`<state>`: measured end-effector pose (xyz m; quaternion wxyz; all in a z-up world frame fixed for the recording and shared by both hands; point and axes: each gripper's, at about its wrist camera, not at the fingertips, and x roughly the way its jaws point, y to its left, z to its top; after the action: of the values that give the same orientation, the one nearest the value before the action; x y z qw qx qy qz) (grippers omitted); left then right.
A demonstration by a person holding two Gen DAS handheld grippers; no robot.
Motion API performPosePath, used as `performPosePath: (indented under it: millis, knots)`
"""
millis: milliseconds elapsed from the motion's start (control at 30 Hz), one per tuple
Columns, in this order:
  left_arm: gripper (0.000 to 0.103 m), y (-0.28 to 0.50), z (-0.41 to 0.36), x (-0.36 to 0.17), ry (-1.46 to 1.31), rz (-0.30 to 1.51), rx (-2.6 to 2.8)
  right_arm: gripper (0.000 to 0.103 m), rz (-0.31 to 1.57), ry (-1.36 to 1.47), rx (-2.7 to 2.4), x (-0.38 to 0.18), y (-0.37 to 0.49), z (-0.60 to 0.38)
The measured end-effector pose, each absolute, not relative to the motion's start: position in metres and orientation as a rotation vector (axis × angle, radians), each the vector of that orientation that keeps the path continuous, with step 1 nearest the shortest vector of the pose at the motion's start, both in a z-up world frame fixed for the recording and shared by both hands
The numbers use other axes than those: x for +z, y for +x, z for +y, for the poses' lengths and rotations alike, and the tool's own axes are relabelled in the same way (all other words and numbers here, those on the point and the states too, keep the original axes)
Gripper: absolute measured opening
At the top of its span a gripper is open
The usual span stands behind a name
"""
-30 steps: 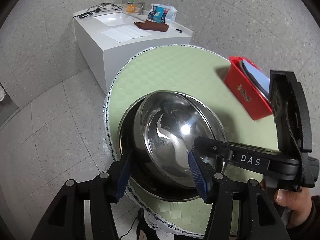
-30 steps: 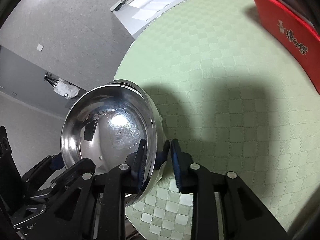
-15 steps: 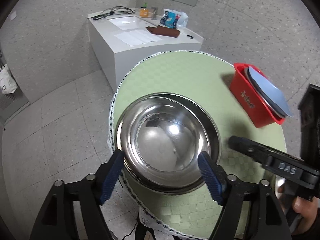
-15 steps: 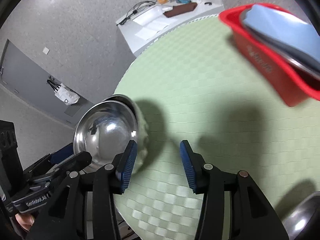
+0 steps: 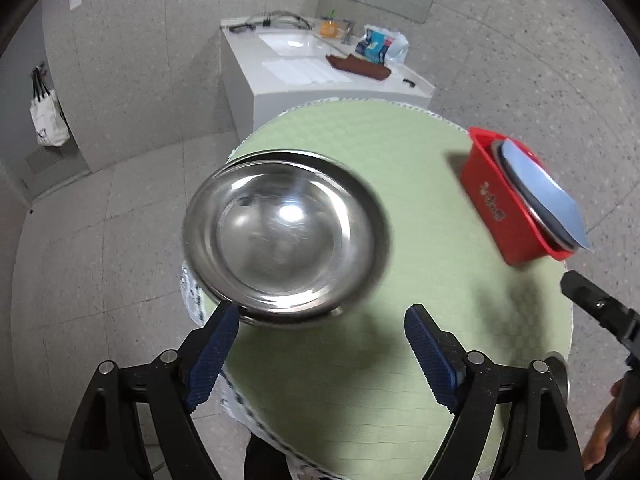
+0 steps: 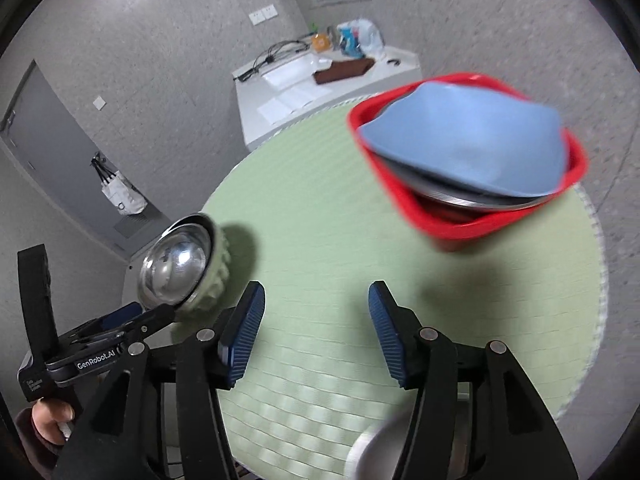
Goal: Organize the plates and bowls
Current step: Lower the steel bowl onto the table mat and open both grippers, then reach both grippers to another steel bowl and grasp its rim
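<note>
Two steel bowls, one nested in the other point(image 5: 286, 236) point(image 6: 176, 268), stand at the left edge of the round table with the green checked cloth point(image 5: 400, 184) point(image 6: 320, 220). My left gripper point(image 5: 320, 320) hovers just before their near rim, its jaws opening, with nothing between the pads. Over bare cloth at the table's middle my right gripper point(image 6: 314, 312) is also opening and holds nothing. A red basket point(image 5: 492, 208) point(image 6: 452, 232) on the right side holds a blue plate point(image 5: 536, 184) point(image 6: 472, 148) leaning over a steel one.
Another pale bowl point(image 6: 372, 452) shows blurred at the table's near edge, under the right gripper. Behind the table stands a white counter point(image 5: 280, 92) with a sink, a brown cloth and packets. A white bag point(image 5: 48, 120) hangs on the left wall. Grey tiled floor surrounds the table.
The right gripper held the smaller steel bowl by its rim; that bowl now sits in the larger one. Both grippers have opened and drawn back from the bowls, the right one toward the basket.
</note>
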<state>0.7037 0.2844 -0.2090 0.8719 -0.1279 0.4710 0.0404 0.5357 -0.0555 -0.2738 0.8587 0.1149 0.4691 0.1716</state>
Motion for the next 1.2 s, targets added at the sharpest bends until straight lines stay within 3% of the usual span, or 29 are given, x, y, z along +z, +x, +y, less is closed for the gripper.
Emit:
performPosePath:
  millis: [233,467,767,933,1000,1033,1200]
  knots:
    - [0.081,0.68,0.204,-0.206,-0.224,0.922,0.012,0.06,0.965,0.199,0.31,-0.271,0.516,-0.114]
    - [0.078,0.675,0.126,-0.238,-0.158,1.005,-0.133,0.06,1.038,0.196,0.264,-0.299,0.491,-0.157]
    - [0.057,0.683,0.08,-0.264,-0.099,1.085,-0.225,0.06,1.158,0.256,0.288,-0.341,0.474,-0.177]
    - [0.027,0.705,0.087,-0.277,-0.112,1.126,-0.308,0.026,1.21,0.302,0.32,-0.355,0.474,-0.174]
    - [0.015,0.714,0.086,-0.275,-0.105,1.121,-0.343,0.017,1.219,0.312,0.319,-0.357,0.475,-0.172]
    - [0.011,0.716,0.085,-0.273,-0.103,1.117,-0.36,0.014,1.222,0.316,0.316,-0.359,0.475,-0.17]
    - [0.011,0.726,0.097,-0.267,-0.091,1.083,-0.397,0.013,1.196,0.338,0.291,-0.352,0.48,-0.165]
